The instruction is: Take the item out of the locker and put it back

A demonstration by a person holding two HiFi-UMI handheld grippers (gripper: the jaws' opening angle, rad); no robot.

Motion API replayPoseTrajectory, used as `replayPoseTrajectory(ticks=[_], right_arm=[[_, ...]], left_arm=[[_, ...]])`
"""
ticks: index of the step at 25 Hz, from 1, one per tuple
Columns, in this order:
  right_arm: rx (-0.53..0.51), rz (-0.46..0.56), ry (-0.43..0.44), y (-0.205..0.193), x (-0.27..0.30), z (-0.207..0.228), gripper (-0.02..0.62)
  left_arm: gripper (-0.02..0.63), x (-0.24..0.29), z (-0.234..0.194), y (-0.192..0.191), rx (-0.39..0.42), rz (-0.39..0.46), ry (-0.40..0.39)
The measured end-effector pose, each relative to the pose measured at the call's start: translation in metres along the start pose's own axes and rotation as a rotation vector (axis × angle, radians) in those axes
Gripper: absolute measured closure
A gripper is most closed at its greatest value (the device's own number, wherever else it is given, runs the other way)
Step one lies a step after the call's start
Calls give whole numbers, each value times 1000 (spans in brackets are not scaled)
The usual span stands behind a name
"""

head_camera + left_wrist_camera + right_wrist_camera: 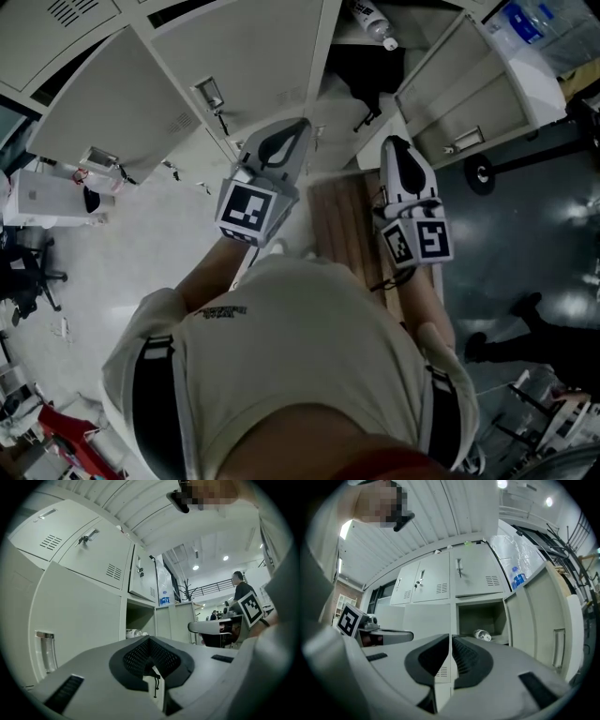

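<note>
A clear plastic bottle (372, 21) lies on its side in an open locker compartment (361, 66). The right gripper view shows the bottle (482, 634) on the compartment floor, and the left gripper view shows the bottle (133, 633) past a door edge. My left gripper (300, 124) and right gripper (395, 142) hover side by side in front of the lockers, short of the opening. Both point toward it. The left gripper (151, 660) is shut with nothing in it. The right gripper (450, 641) is also shut and holds nothing.
The compartment's door (469, 84) hangs open to the right, and another open door (122, 103) stands at the left. A wooden bench (342, 225) is below my hands. A pack of water bottles (525, 19) sits on top at the right. A person (241, 590) stands far off.
</note>
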State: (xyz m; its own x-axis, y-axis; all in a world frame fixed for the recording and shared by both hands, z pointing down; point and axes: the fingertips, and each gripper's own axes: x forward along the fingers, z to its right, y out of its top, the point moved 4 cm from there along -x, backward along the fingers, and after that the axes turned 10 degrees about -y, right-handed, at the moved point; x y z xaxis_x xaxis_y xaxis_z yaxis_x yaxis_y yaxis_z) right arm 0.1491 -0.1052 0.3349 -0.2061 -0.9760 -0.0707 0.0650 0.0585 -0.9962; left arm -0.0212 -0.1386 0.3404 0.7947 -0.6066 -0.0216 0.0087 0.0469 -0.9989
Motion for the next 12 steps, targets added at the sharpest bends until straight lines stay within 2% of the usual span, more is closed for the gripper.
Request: replayPoseTrajectory(ticks=[8,11,12], right_arm=[[-68,28,30,24,42,14,436],[-83,50,26,37,67,20,434],[-89,56,24,42,76,21,390]], left_arm=[[592,32,-13,18,56,46,23],[594,47,-20,30,81,83,20],[592,52,-23,33,84,93,19]])
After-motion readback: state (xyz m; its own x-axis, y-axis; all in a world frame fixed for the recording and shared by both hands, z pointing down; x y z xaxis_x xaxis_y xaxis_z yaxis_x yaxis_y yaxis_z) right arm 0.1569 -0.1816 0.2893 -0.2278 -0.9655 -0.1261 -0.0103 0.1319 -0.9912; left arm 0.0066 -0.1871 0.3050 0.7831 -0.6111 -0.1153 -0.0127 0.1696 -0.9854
